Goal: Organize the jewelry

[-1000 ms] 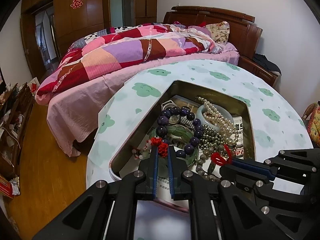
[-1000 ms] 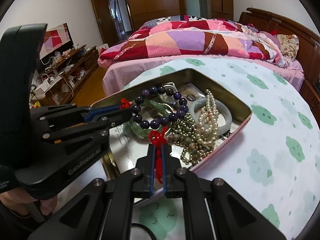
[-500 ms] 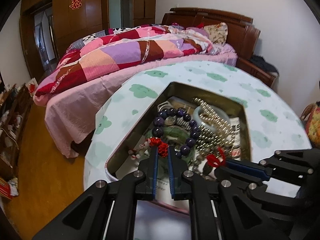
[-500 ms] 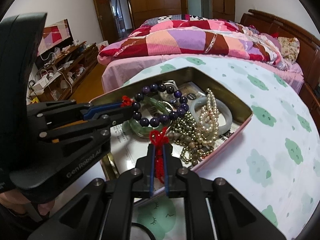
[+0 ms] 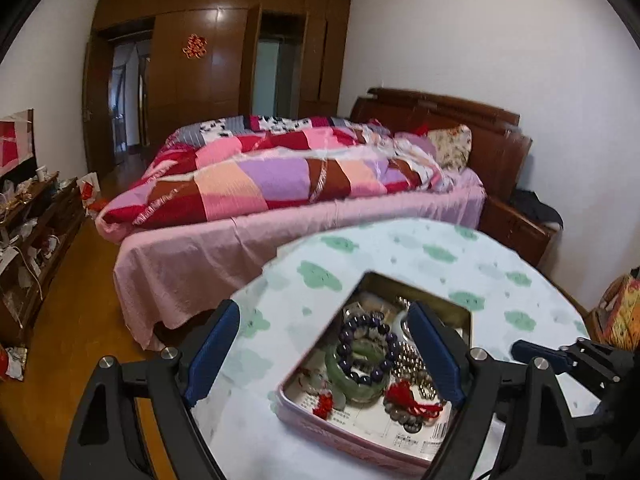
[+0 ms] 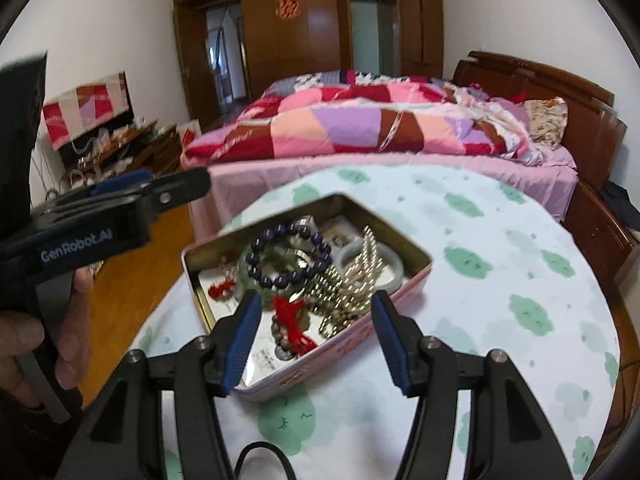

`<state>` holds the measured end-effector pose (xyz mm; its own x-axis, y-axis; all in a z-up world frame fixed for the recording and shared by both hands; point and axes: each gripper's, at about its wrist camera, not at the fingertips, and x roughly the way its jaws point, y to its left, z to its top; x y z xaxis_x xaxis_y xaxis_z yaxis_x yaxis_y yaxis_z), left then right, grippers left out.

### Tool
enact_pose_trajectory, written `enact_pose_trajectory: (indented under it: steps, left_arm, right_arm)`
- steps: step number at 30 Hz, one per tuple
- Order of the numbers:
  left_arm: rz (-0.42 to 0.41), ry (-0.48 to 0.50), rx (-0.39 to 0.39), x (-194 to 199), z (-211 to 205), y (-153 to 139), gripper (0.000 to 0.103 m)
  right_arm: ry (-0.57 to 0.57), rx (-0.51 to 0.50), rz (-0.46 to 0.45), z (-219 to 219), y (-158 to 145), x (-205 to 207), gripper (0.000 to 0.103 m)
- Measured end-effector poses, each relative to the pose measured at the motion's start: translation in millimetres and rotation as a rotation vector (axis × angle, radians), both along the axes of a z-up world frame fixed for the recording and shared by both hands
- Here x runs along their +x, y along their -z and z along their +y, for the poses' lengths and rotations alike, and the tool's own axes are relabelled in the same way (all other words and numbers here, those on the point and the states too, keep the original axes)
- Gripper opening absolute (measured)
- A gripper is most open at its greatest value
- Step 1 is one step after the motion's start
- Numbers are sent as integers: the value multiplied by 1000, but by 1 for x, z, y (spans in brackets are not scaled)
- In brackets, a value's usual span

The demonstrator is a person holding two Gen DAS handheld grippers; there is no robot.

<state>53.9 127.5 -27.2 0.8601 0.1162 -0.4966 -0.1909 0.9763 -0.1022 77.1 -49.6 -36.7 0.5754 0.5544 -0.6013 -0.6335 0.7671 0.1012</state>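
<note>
from my left wrist i look across a bedroom: a bed (image 5: 304, 200) with a patchwork quilt under a dark wood headboard, a brown wardrobe (image 5: 216, 60) on the far wall, wood floor on the left. close below is the round table (image 5: 440, 256), covered in a pale cloth with green cloud shapes. on it sits the pink tin (image 5: 352, 436), lid off. inside lie a purple bead bracelet (image 5: 362, 350) resting over a green bangle (image 5: 356, 384), a heap of small metal beads (image 5: 416, 364), and a grey bead string with a red tassel (image 5: 412, 400), all on printed paper. my left fingers (image 5: 324, 350) stand wide apart above the tin with nothing between them. a second ago they were pinched nearly shut on a red knot down among the jewelry; they have just sprung open and now sit higher, so more of the room shows.

from my right wrist the same bed (image 6: 400, 128) and table (image 6: 540, 280) appear, with the tin (image 6: 360, 344) below my right fingers (image 6: 314, 338). the purple bracelet (image 6: 288, 256) and pearl strands (image 6: 360, 268) lie in it, blurred. these fingers are parted about halfway, holding nothing; they have just let go of the red tassel (image 6: 290, 316), which now lies in the tin. my left gripper (image 6: 120, 204) shows at the left edge, its handle held in a hand (image 6: 60, 328).
</note>
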Motion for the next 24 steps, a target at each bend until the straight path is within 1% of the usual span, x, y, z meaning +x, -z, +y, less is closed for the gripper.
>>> enact_pose_trajectory:
  steps: [7,24]
  left_arm:
    - [-35,-21,12,-8,4,-13,86]
    - [-31,-29,14,-9,6,-15,86]
  right_arm:
    - [38,57,-60,-4,-17,-1,63]
    - [35,65,-67,-7,-17,-5,63]
